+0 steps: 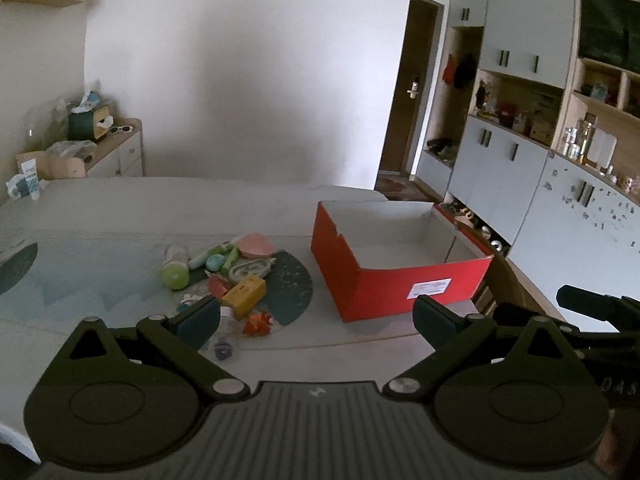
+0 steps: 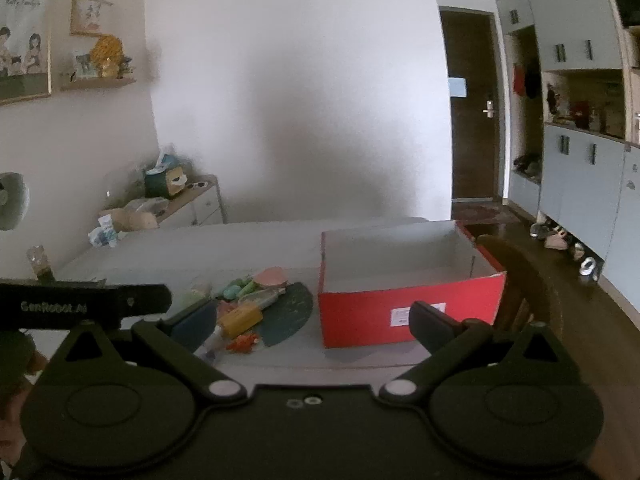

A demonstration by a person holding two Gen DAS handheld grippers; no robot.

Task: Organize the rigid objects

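Pile of small hard things (image 1: 224,276) on the table (image 1: 120,216), heaped partly on a dark round patch of the table cover, left of the red box (image 1: 400,280) and a little apart from it. In the heap: a yellow block (image 1: 245,295), a green-capped bottle (image 1: 175,270) on its side, a pink disc (image 1: 256,245) at the back, green markers (image 1: 208,256), a small orange-red piece (image 1: 258,325) nearest the edge. Box is open-topped, white inside, nothing visible in it.

Handling, as a guess: all light and stiff — plastic, mostly. The block looks easiest: flat faces, take it across the short width. Bottle and markers are round and may roll or slip; pinch across the middle of the barrel. The disc lies flat (awkward from above, better by its rim).

Left gripper (image 1: 316,312) hangs over the near table edge, tipped down, jaws wide apart, nothing between them. Right gripper (image 2: 312,320) beside it — jaws likewise spread, empty, aimed between heap and box. Neither touches anything.
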